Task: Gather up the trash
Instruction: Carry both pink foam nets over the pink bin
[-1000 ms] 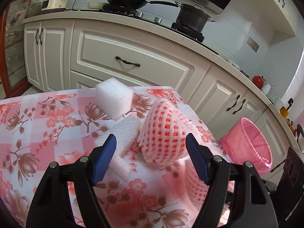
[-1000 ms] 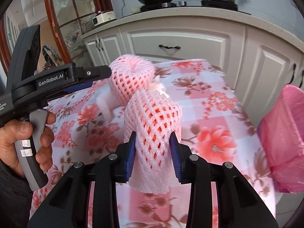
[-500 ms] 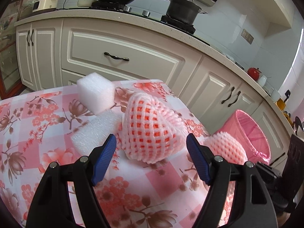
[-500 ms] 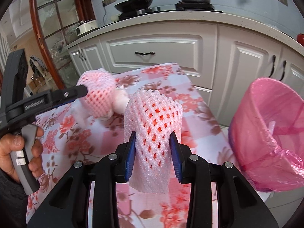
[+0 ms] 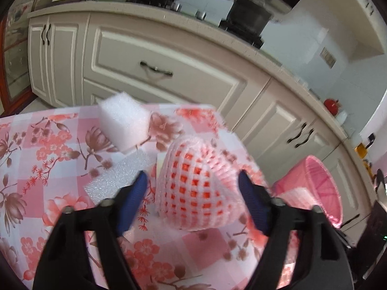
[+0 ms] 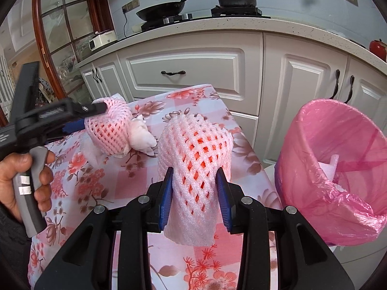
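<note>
1. Over the floral tablecloth (image 5: 48, 159), the left gripper (image 5: 193, 188) has just been narrowing around a pink foam fruit net (image 5: 193, 188), apparently not yet pressing it.
2. Right gripper (image 6: 194, 193) clamps another foam net (image 6: 193, 169) beside the pink-lined bin (image 6: 338, 169).

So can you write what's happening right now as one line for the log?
left gripper: closing around foam net on table, not gripping | right gripper: shut on foam net | pink bin: beside table
</note>
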A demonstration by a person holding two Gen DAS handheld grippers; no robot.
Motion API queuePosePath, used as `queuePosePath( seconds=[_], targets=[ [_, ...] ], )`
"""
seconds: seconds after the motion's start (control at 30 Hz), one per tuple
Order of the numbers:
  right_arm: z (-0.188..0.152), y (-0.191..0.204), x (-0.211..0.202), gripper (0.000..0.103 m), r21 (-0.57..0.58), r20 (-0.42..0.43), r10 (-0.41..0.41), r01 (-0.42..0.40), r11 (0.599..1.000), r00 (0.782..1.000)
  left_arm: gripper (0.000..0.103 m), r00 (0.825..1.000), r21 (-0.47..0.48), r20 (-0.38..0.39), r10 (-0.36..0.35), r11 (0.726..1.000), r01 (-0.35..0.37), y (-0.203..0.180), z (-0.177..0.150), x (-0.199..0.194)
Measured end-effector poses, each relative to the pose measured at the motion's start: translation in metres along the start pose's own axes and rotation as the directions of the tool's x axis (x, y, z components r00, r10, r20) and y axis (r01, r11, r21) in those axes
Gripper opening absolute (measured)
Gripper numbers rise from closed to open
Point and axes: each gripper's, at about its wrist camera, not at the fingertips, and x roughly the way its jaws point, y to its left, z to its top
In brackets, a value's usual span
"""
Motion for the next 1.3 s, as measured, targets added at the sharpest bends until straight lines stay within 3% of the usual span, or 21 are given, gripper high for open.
queuePosePath(
  seconds=[0.23, 0.63, 1.3],
  targets=[
    [-0.001, -0.004, -0.006, 0.034, 0.005, 0.005, -0.011, 0.011, 1.0, 1.0, 0.036, 0.997, 0.012, -0.066, -0.028, 0.999, 0.029, -0.009, -0.012, 0.014],
    [-0.008, -0.016, -0.027, 0.034, 0.014, 0.024, -0.031, 0.031, 0.999, 0.999, 0.035, 0.993, 0.072, -0.096, -0.073, 0.994, 0.08, -0.046, -0.046, 0.003],
    [-0.009, -0.038, -0.074, 0.034, 0.019, 0.094, -0.047, 0.046, 0.999, 0.994, 0.035, 0.996, 0.108, -0.04, -0.078, 0.991, 0.082, -0.084, -0.07, -0.05]
  ],
)
